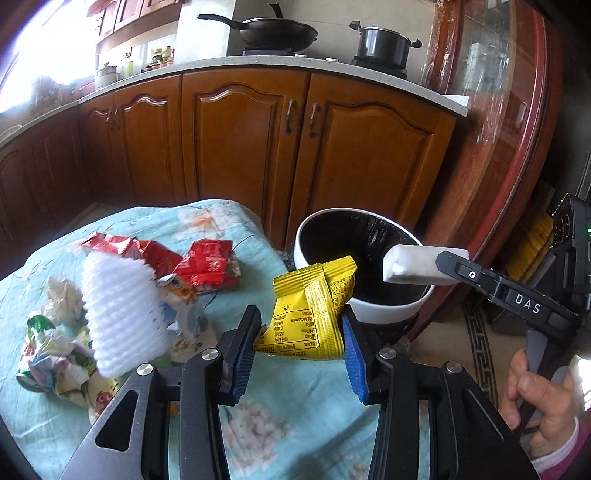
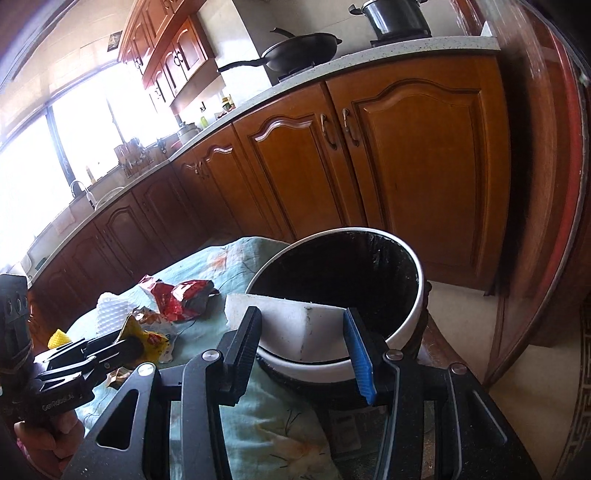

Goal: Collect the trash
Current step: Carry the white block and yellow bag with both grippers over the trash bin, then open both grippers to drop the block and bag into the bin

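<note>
My left gripper [image 1: 301, 341] is shut on a yellow snack packet [image 1: 308, 308] and holds it near the rim of the white trash bin [image 1: 388, 308], which has a black liner. My right gripper [image 2: 303, 343] is shut on a white foam block [image 2: 291, 325] and holds it over the bin's [image 2: 413, 306] near rim; the block also shows in the left wrist view [image 1: 410, 267]. On the light blue flowered cloth [image 1: 229, 229] lie red wrappers [image 1: 207, 264], a white foam net [image 1: 118, 310] and crumpled paper and wrappers [image 1: 55, 354].
Wooden kitchen cabinets [image 1: 258, 140] stand behind the table, with a wok [image 1: 277, 31] and a pot [image 1: 384, 42] on the counter. A wooden door frame [image 1: 517, 147] is at the right. Patterned floor [image 1: 476, 354] lies below the bin.
</note>
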The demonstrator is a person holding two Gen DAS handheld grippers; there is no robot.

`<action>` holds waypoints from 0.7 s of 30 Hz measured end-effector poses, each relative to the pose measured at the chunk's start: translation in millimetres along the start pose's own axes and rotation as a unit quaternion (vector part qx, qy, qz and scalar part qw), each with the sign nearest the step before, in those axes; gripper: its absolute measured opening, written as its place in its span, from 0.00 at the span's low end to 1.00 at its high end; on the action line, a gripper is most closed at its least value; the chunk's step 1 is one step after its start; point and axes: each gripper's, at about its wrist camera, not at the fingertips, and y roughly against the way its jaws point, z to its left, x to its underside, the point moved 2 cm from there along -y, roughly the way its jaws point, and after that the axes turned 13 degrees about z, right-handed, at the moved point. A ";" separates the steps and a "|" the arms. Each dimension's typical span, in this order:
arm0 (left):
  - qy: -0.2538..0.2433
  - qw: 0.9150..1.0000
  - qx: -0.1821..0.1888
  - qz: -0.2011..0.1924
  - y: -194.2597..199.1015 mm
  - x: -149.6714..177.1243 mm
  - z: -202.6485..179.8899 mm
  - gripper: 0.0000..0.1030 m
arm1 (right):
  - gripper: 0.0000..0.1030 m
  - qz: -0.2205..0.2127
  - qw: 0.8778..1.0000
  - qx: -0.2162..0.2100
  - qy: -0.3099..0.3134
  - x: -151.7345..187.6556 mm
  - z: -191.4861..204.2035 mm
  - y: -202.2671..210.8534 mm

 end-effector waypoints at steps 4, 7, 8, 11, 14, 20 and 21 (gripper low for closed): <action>-0.007 1.000 0.006 0.008 -24.7 -28.8 -11.1 0.40 | 0.46 0.009 1.000 0.009 -0.004 -16.3 -14.1 -9.6; -0.010 1.000 0.014 0.022 -48.4 -50.4 -17.7 0.41 | 0.46 0.018 1.000 0.012 -0.008 -26.0 -23.4 -18.2; -0.010 0.999 0.014 0.028 -56.0 -56.2 -18.6 0.41 | 0.46 0.022 1.000 0.012 -0.010 -28.6 -26.5 -21.2; -0.013 0.999 0.017 0.044 -77.6 -74.0 -21.6 0.41 | 0.46 0.031 0.999 0.014 -0.013 -35.4 -33.8 -29.8; -0.017 0.998 0.014 0.057 -94.5 -88.7 -24.9 0.41 | 0.46 0.038 0.999 0.018 -0.012 -41.4 -39.8 -36.8; -0.025 0.997 0.015 0.075 -119.9 -106.5 -36.8 0.48 | 0.49 0.054 0.998 0.022 -0.015 -48.0 -49.7 -49.3; -0.025 0.997 0.014 0.078 -122.3 -106.6 -39.3 0.51 | 0.50 0.058 0.998 0.019 -0.017 -49.4 -51.4 -51.1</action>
